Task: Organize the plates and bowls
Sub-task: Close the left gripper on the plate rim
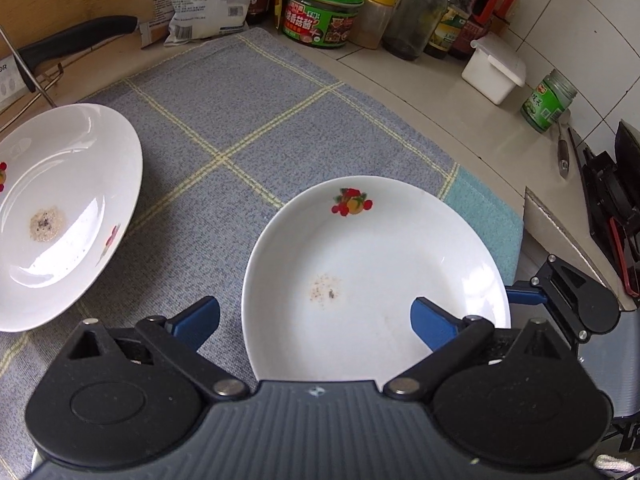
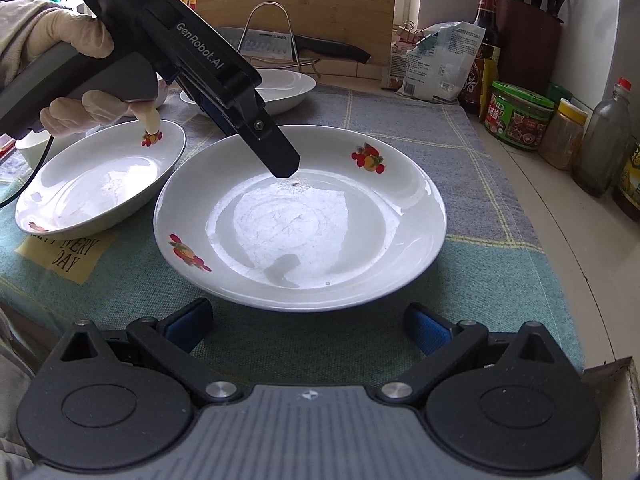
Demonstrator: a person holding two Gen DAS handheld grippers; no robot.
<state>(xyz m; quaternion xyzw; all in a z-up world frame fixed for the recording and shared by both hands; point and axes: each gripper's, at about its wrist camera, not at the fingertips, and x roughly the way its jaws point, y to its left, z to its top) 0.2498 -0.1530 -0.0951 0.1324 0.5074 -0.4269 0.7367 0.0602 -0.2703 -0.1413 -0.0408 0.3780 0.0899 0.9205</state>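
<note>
The near plate (image 2: 300, 216) sits flat on the checked cloth (image 1: 240, 128), just in front of my right tool (image 2: 308, 326) and under my left tool (image 1: 316, 322). It is white, with fruit prints on its rim and a small speck of residue in the well. My left tool is spread wide and pinches nothing: in its own view one blue finger (image 1: 434, 326) hangs over the well of the plate and the other (image 1: 196, 320) over the cloth outside it, so the plate's left rim runs between them. From the right wrist view the tip of that tool looks close above the dish, but I cannot tell whether it touches.

I judge the step to be a rim grasp on this plate, so I would settle one finger inside and one under the lip, then squeeze squarely across the edge. The glaze looks slick and the rim shallow, so a skewed bite could slip or tip the dish. A level lift should keep the residue in the well.

My right tool is also spread and empty, hanging just short of the plate's near edge.

The second plate (image 2: 100, 188) lies just beside the first, to its left, with a further white dish (image 2: 288, 88) behind. Bottles and jars (image 1: 416, 20) line the counter (image 1: 500, 136) by the tiled wall, well apart.
</note>
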